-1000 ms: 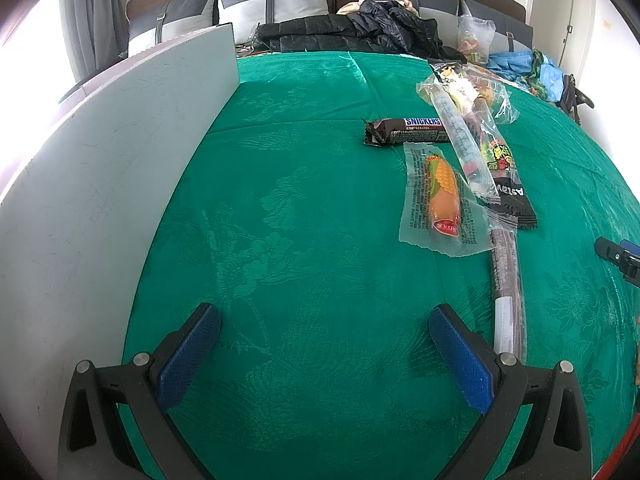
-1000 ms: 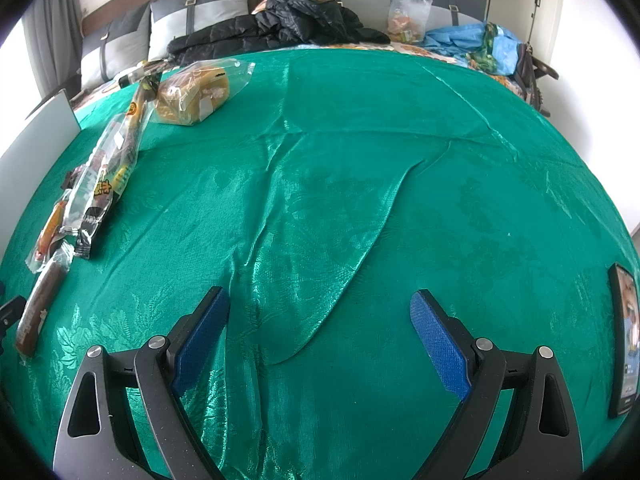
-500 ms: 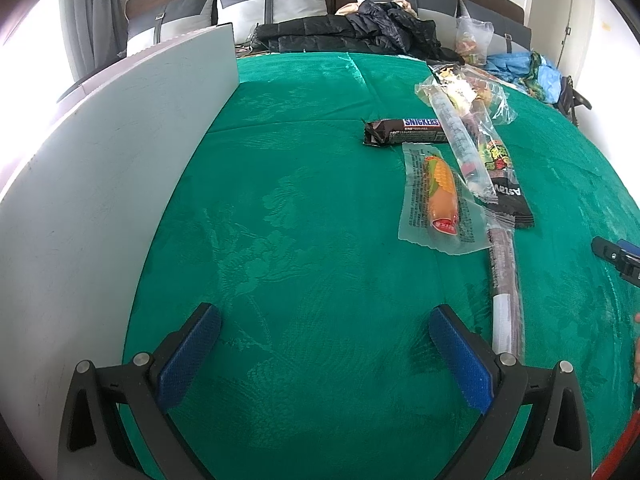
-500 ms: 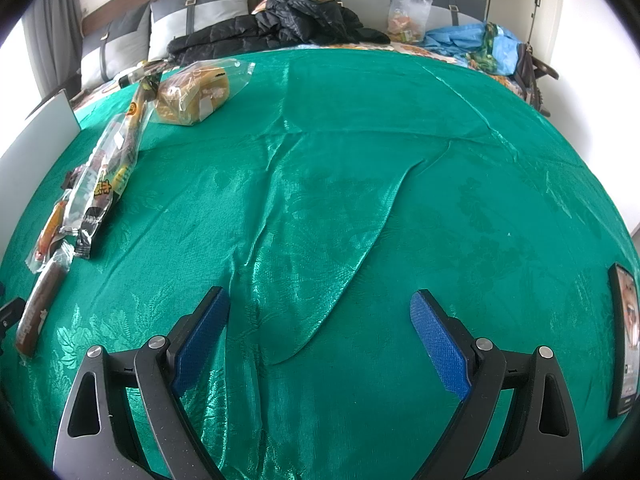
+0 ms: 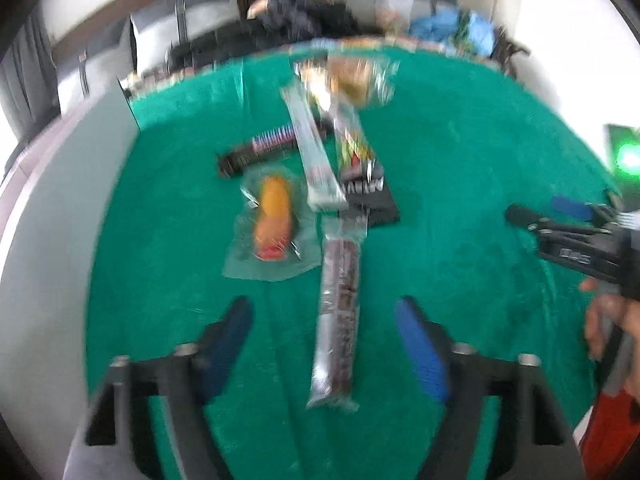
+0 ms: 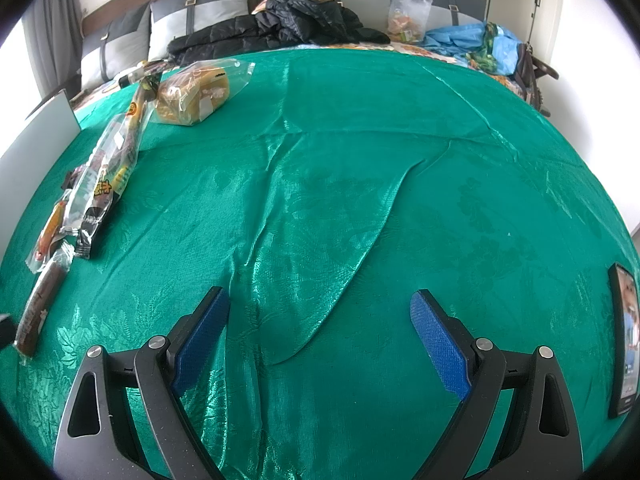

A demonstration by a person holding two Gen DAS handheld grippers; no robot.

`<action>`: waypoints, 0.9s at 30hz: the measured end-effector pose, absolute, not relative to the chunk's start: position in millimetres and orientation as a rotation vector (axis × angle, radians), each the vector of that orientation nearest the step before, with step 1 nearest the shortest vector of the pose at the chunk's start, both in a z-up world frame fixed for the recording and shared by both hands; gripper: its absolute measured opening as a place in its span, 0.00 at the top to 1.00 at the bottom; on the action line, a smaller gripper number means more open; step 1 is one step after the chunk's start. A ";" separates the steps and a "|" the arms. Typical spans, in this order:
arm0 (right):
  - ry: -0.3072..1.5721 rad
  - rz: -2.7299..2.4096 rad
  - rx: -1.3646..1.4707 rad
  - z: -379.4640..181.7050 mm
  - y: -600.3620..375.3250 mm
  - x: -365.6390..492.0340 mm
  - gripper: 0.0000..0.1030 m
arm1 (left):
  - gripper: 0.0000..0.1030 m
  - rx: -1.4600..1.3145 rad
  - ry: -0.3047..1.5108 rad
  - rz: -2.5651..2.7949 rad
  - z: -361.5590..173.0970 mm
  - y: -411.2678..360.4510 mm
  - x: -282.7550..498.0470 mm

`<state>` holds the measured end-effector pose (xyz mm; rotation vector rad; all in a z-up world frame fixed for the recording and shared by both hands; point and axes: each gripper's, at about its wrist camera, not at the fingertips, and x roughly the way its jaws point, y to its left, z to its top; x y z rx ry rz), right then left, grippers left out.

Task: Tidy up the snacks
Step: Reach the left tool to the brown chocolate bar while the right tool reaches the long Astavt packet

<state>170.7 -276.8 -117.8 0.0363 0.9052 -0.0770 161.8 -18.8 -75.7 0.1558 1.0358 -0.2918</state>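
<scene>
Glossy green cloth (image 6: pixel 340 160), clear-plastic snack wrappers (image 5: pixel 272 256)

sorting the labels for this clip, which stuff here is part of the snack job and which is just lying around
Part of the job:
- long brown snack stick
- orange sausage pack
- chocolate bar
- black snack pouch
- bagged bread

Lying about:
- black jacket
- blue bag
- phone
- white board

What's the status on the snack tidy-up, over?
Left claw just been closing, pads not touching the long brown snack stick between them. Right claw open over bare green cloth. Nothing in the way.
</scene>
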 end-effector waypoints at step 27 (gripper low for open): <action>0.884 0.245 0.095 -73.0 -209.5 232.5 0.13 | 0.29 0.003 0.915 -0.061 -97.0 72.9 140.1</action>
